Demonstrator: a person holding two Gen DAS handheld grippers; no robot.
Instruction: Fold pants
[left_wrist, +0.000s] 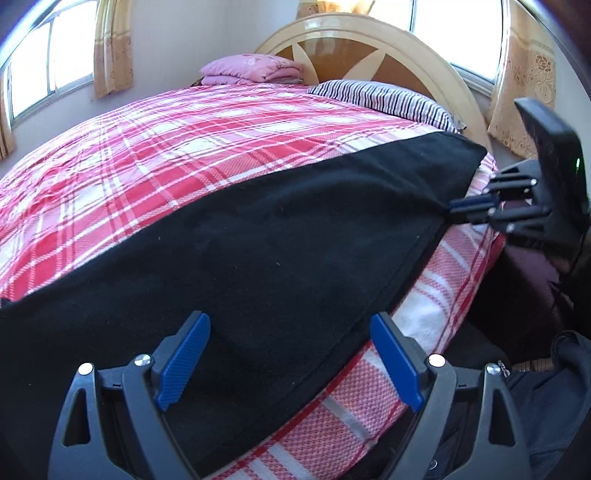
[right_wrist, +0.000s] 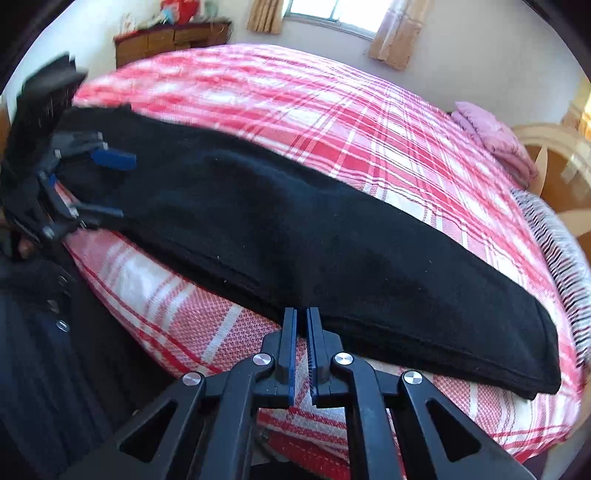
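- The black pants (left_wrist: 258, 258) lie as a long folded strip along the near side of the bed, on the red-and-white plaid bedspread (left_wrist: 147, 166)
- In the right wrist view the pants (right_wrist: 295, 229) run from upper left to lower right; their near long edge follows the mattress edge, and a band of plaid shows between that edge and the drop-off
- The far long edge of the pants borders a wide open stretch of bedspread (right_wrist: 332, 110) with nothing lying on it up to the far side
- The left gripper (left_wrist: 291, 362) has its blue pads spread wide, one over the black cloth and one at the pants' near hem; whether the pads touch the cloth I cannot tell
- The right gripper (right_wrist: 302, 354) has its jaws pressed together at the pants' near edge; seen from the left wrist, the right gripper (left_wrist: 452, 208) pinches that edge of the cloth close to the corner by the pillow
- The striped pillow (left_wrist: 388, 98) sits just past the end of the pants, against the curved wooden headboard (left_wrist: 369, 48)
- A folded pink quilt (left_wrist: 251, 70) rests at the far corner of the bed, well apart from the pants
- A dark wooden cabinet (right_wrist: 170, 40) stands against the wall beyond the foot end
- Curtained windows (left_wrist: 51, 62) line the walls behind the bed
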